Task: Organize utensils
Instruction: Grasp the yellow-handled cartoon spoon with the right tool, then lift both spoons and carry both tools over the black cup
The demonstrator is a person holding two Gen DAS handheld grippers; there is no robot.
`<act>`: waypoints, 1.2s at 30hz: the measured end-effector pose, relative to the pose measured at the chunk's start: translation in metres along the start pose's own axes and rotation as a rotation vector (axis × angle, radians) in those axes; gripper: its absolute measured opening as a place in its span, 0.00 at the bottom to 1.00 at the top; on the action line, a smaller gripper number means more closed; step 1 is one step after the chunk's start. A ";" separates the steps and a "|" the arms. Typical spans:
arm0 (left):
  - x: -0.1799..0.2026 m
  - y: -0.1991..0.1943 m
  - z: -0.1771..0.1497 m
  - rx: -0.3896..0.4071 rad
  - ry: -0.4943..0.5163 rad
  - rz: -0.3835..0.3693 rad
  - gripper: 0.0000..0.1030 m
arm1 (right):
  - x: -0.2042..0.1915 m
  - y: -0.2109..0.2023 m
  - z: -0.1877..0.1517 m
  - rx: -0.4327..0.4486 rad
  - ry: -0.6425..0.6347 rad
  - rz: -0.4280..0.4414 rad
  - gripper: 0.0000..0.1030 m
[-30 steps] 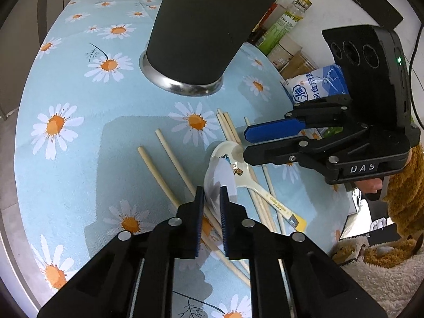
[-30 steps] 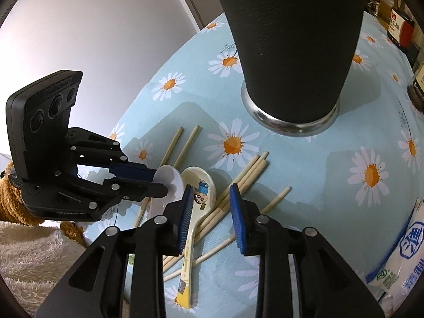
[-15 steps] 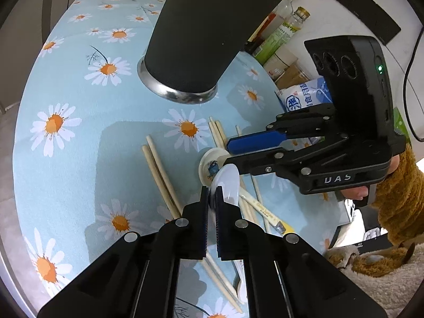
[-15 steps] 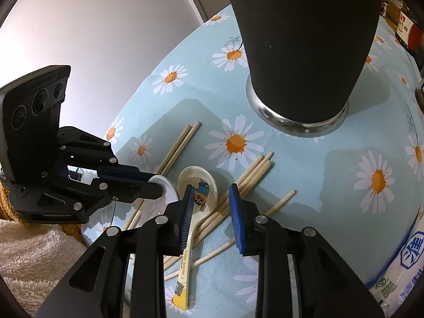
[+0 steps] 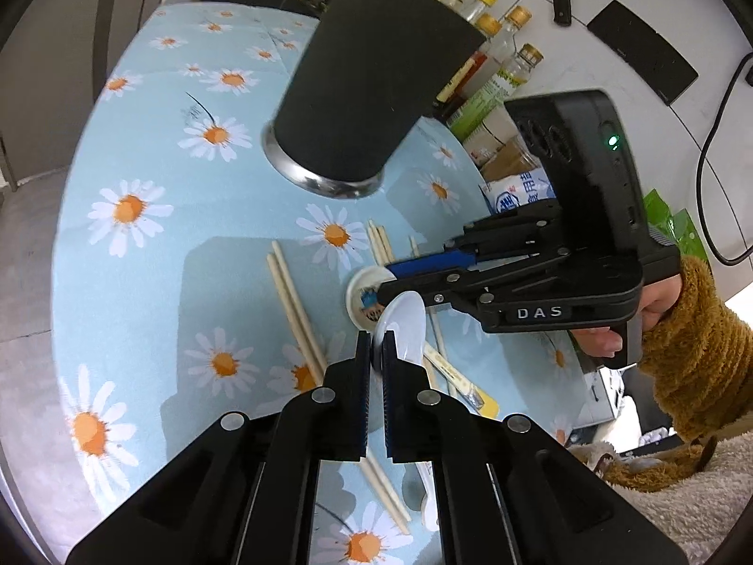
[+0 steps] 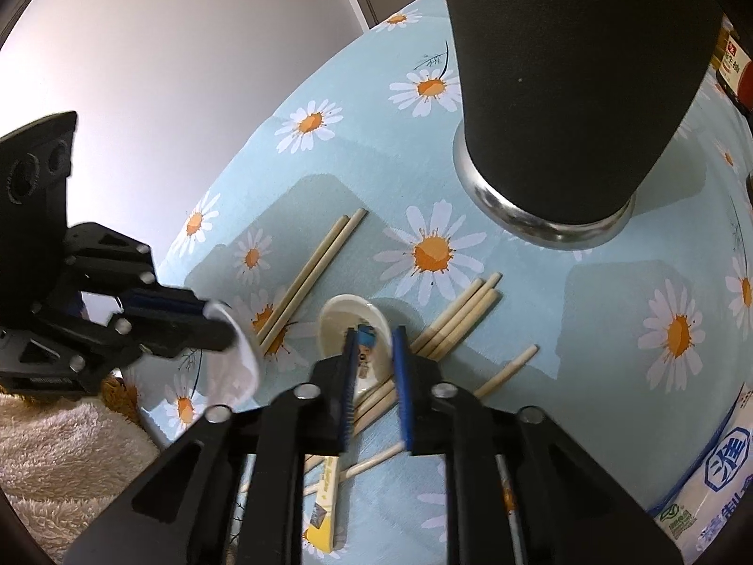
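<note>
Left gripper (image 5: 375, 347) jaws pinched on the rim of a plain white spoon (image 5: 402, 329), which it holds lifted off the table. Right gripper (image 6: 372, 346) jaws spread, straddling the bowl of a printed spoon (image 6: 353, 329) that lies flat on the daisy tablecloth (image 5: 141, 245), not gripping it. Black cup (image 5: 372, 94) with a steel base ring stands upright at the far side of the cloth, well apart from both spoons; its inside can't be seen from either view. Chopsticks (image 6: 310, 273) lie loose on the cloth around and under the printed spoon. Bottles (image 5: 499, 61) and a salt bag (image 6: 715, 485) sit along the table edge.
</note>
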State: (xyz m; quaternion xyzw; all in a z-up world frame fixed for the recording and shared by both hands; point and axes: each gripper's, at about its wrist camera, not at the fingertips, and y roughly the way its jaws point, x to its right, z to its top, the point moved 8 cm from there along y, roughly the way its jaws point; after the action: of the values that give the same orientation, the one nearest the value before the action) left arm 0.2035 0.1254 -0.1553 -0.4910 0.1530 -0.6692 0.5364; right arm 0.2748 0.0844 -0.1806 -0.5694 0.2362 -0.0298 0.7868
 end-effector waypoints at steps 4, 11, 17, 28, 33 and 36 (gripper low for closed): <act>-0.004 -0.008 0.004 0.030 -0.024 0.001 0.03 | 0.005 0.004 -0.001 -0.009 0.014 -0.017 0.07; -0.008 -0.018 0.009 0.059 -0.027 0.016 0.03 | 0.008 -0.009 -0.006 0.031 0.035 -0.014 0.04; -0.010 -0.018 0.012 0.064 -0.029 0.021 0.03 | 0.014 -0.024 -0.015 0.082 0.081 -0.009 0.04; -0.009 -0.024 0.022 0.116 -0.026 0.039 0.03 | 0.022 -0.063 -0.038 0.252 0.196 0.008 0.04; -0.009 -0.028 0.029 0.141 -0.027 0.048 0.03 | 0.027 -0.090 -0.042 0.371 0.259 0.015 0.04; -0.008 -0.032 0.037 0.162 -0.027 0.048 0.03 | 0.027 -0.108 -0.040 0.452 0.293 0.011 0.04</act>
State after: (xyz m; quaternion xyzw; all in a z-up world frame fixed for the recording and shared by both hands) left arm 0.2153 0.1563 -0.1188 -0.4510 0.1028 -0.6597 0.5924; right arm 0.3063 0.0026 -0.1013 -0.3678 0.3379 -0.1594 0.8515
